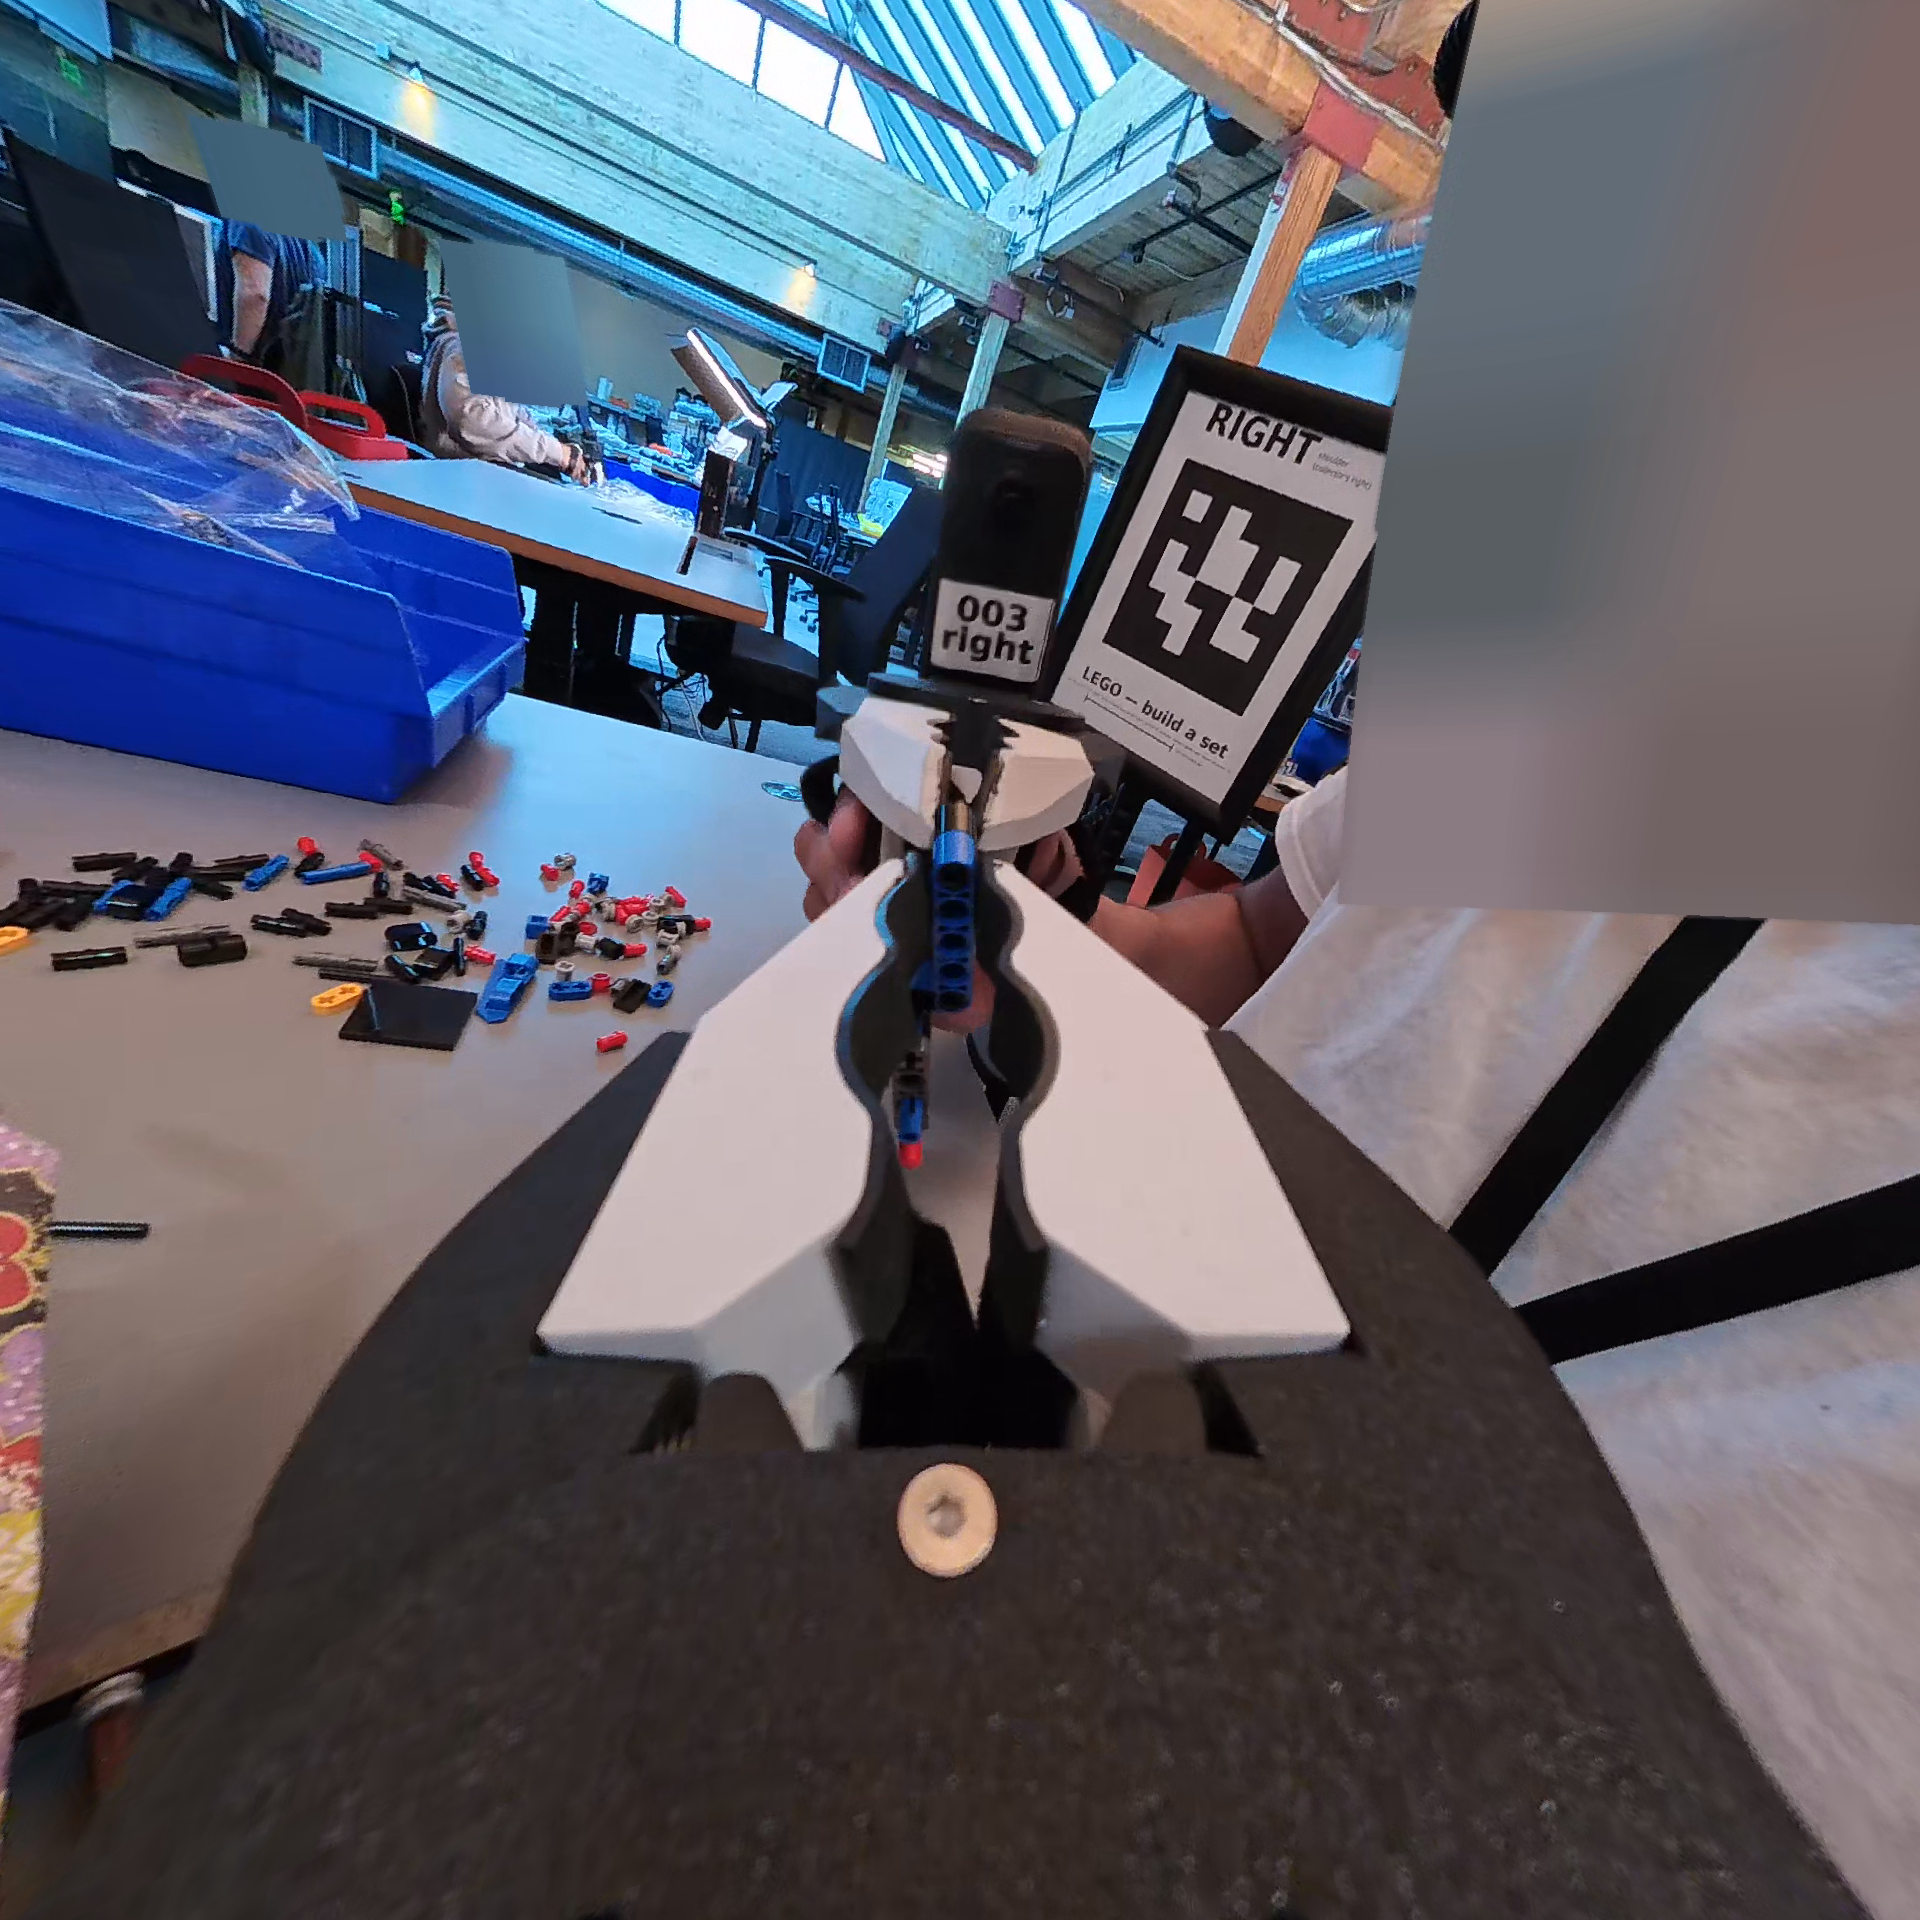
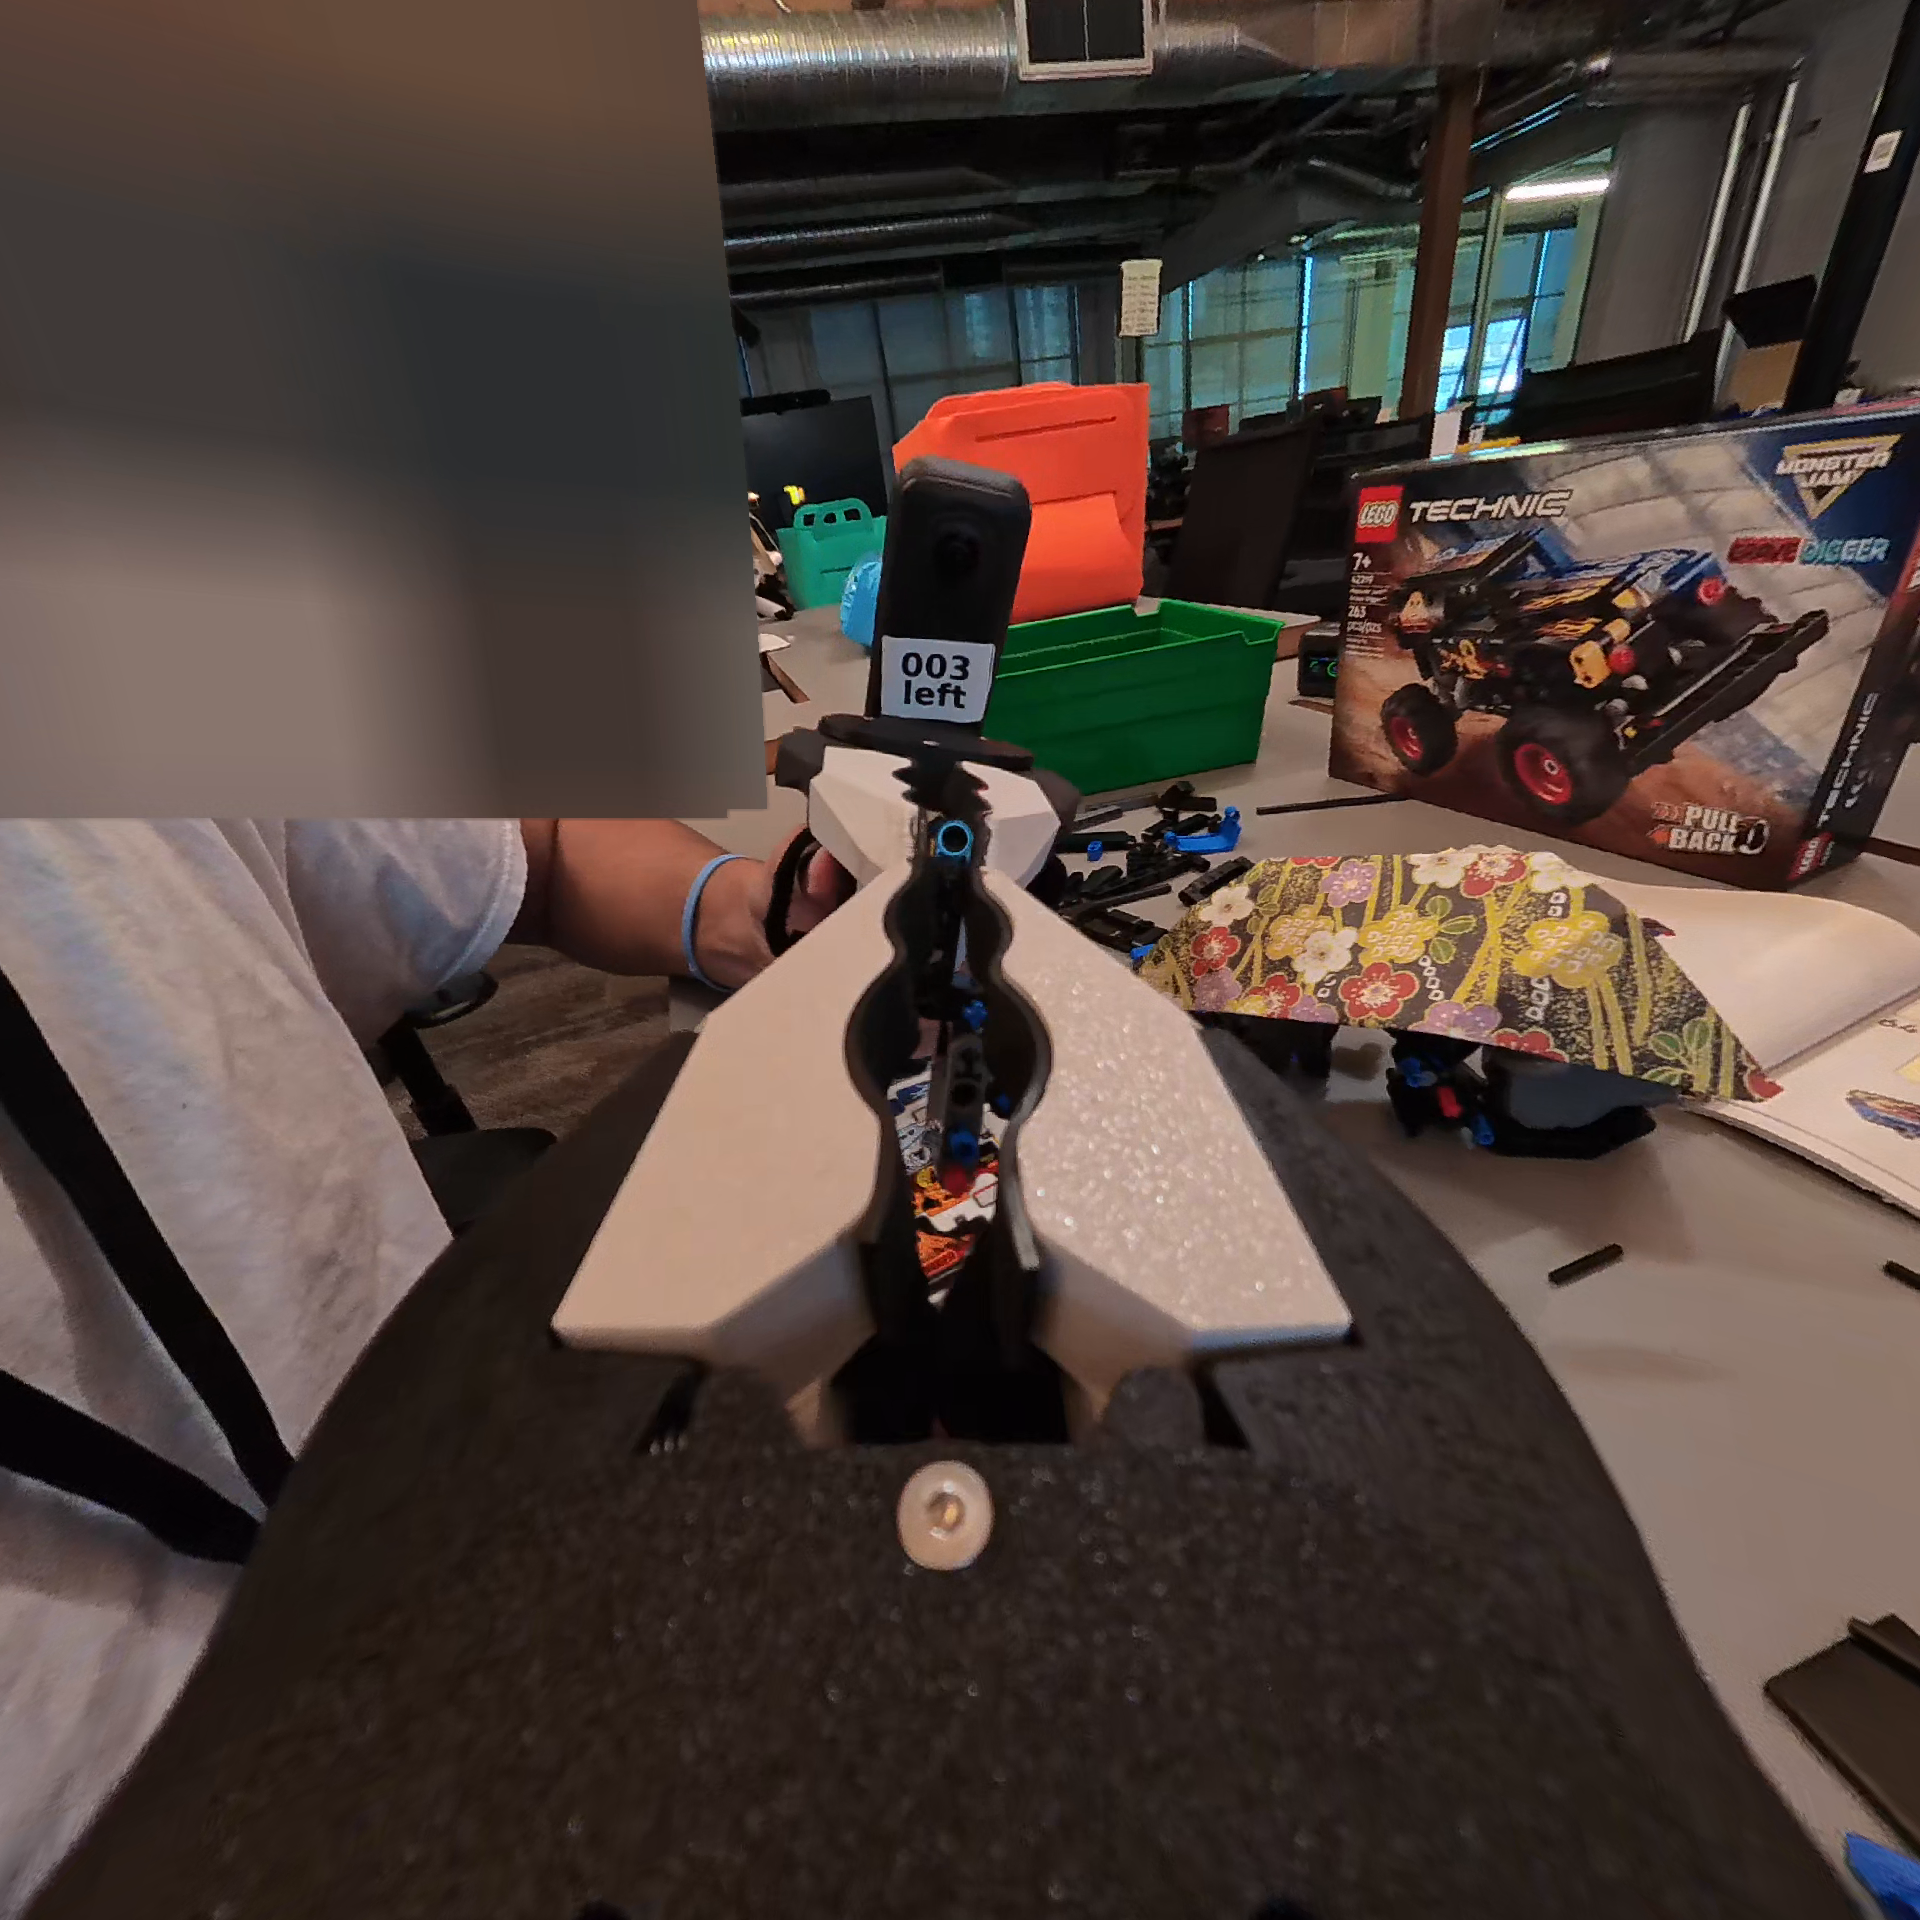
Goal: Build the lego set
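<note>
My left gripper (image 1: 951, 873) is shut on a blue holed Lego beam (image 1: 951, 935), with a small blue and red pin (image 1: 911, 1127) lower between the fingers. My right gripper (image 2: 945, 883) is shut on a black Lego piece with blue pins (image 2: 958, 1081); a stickered panel (image 2: 940, 1216) shows behind it. The two grippers meet tip to tip above the table edge: the right gripper (image 1: 966, 795) faces me in the left wrist view, and the left gripper (image 2: 935, 821) in the right wrist view. How the two parts join is hidden by the fingers.
Loose black, blue and red pieces (image 1: 416, 935) and a black flat tile (image 1: 408, 1016) lie on the grey table (image 1: 260, 1143) before a blue bin (image 1: 260, 644). The set's box (image 2: 1621, 634), a green bin (image 2: 1132, 686), floral paper (image 2: 1455, 956) over a partial build (image 2: 1507, 1101) and a booklet (image 2: 1818, 1101) lie to the right. Less than 4 cm separates the two grippers' tips. From either gripper's tips it is about 20 centimeters to the partial build (image 2: 1507, 1101).
</note>
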Demonstrator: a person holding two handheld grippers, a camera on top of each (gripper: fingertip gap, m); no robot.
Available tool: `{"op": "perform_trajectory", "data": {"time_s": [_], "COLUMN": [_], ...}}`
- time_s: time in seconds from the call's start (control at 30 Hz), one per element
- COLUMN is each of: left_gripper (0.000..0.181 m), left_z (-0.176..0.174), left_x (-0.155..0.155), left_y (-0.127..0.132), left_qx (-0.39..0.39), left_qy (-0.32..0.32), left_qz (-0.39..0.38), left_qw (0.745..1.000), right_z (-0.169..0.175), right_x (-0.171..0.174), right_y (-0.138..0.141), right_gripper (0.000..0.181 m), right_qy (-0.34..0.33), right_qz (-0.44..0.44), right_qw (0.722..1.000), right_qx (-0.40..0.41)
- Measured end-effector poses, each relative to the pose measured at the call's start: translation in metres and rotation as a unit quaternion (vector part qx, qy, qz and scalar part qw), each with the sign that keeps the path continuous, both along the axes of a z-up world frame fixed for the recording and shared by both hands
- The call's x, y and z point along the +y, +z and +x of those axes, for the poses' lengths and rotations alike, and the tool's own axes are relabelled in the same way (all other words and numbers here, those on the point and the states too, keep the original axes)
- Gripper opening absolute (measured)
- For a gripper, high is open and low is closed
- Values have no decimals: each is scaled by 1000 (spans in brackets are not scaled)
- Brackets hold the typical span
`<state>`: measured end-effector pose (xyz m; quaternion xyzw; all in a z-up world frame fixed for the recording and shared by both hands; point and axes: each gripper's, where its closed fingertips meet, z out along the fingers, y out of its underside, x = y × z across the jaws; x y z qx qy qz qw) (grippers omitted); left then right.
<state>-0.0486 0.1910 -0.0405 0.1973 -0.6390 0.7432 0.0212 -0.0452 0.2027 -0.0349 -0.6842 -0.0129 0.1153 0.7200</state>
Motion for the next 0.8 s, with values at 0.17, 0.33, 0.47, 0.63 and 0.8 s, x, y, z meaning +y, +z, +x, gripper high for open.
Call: {"op": "perform_trajectory", "data": {"time_s": [0.17, 0.33, 0.47, 0.63, 0.8], "left_gripper": [5, 5, 5, 5, 5], "left_z": [2, 4, 0, -7, -8], "left_x": [1, 1, -2, -5, -7], "left_y": [-2, -8, -12, -18, -27], "left_qx": [5, 9, 8, -10, -30], "left_qy": [4, 7, -14, -32, -35], "left_qz": [-1, 9, 36, 86, 134], "left_qw": [1000, 1000, 999, 996, 990], "right_z": [2, 4, 0, -7, -9], "right_x": [2, 2, -1, -4, -6], "right_y": [-4, -11, -15, -20, -29], "right_gripper": [3, 4, 4, 3, 3], "right_qy": [8, 26, 32, 59, 70], "right_qz": [-1, -15, -43, -78, -118], "right_qw": [999, 995, 997, 995, 990], "right_qx": [37, 98, 50, 5, -35]}}
